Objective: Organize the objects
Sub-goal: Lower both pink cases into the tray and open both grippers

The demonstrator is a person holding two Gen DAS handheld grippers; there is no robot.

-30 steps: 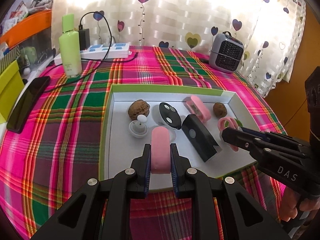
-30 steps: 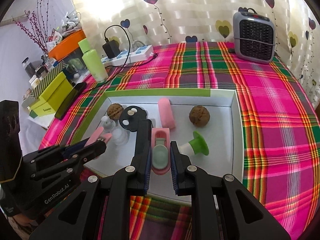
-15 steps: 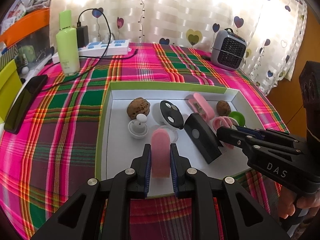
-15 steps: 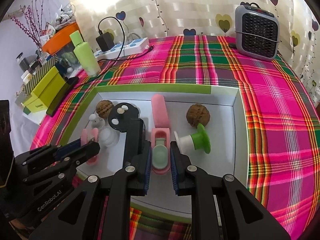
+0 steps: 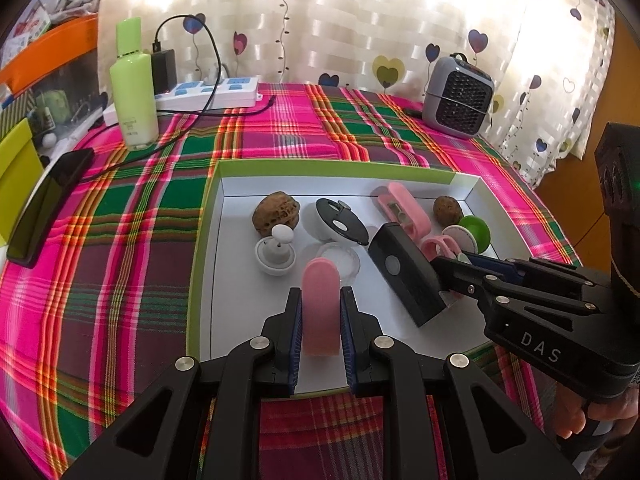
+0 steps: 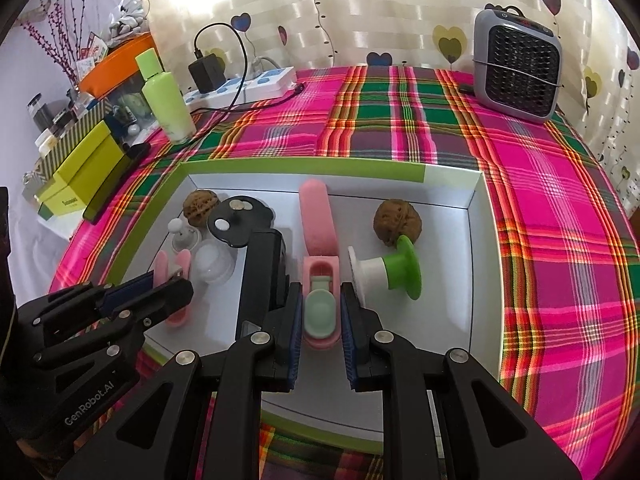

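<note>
Could easily go wrong at the join: sliding the pink cap [image 5: 320, 312] onto the pink case [image 6: 321, 300] askew would jam it, or a slip between smooth pads would drop either piece back into the tray [image 5: 224, 248]. Could also knock the black box [image 6: 264, 272] or the green-and-white stamp [image 6: 384, 272], both just beside the case near the tray's front edge.

Left hand-held gripper [image 5: 320, 334]: jaws nearly together, clamped on the pink cap, held upright over the tray's front-left part. Right hand-held gripper [image 6: 321, 334]: likewise pinched tight, gripping the open pink case with its pale green insert, above the tray's front middle. Second pink piece [image 6: 318, 220] lying behind, toward the tray's back edge.
</note>
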